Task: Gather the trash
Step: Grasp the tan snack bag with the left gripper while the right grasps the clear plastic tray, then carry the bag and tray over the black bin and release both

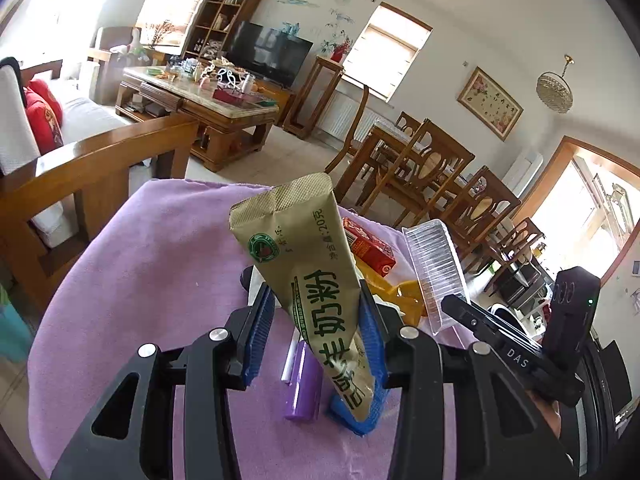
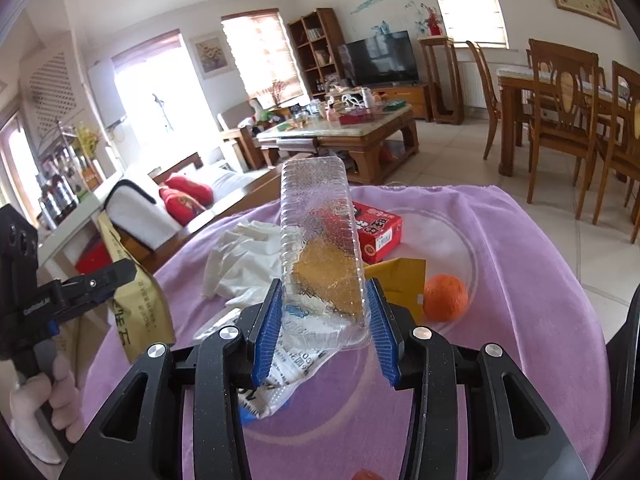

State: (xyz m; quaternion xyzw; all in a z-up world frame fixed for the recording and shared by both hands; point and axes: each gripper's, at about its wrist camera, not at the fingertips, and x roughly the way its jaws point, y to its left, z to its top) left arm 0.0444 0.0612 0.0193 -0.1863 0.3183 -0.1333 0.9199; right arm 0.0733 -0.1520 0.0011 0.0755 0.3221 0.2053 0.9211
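Note:
My left gripper is shut on a tan milk-powder sachet and holds it upright above the purple-cloth table. My right gripper is shut on a clear plastic tray, also held upright; it also shows in the left wrist view. On the cloth lie a red box, a yellow wrapper, crumpled white tissue, a printed white wrapper, a purple tube and a blue packet. The left gripper and the sachet appear at the left of the right wrist view.
An orange sits on a glass plate at the table's right. Behind stand a wooden sofa arm, a cluttered coffee table and dining chairs.

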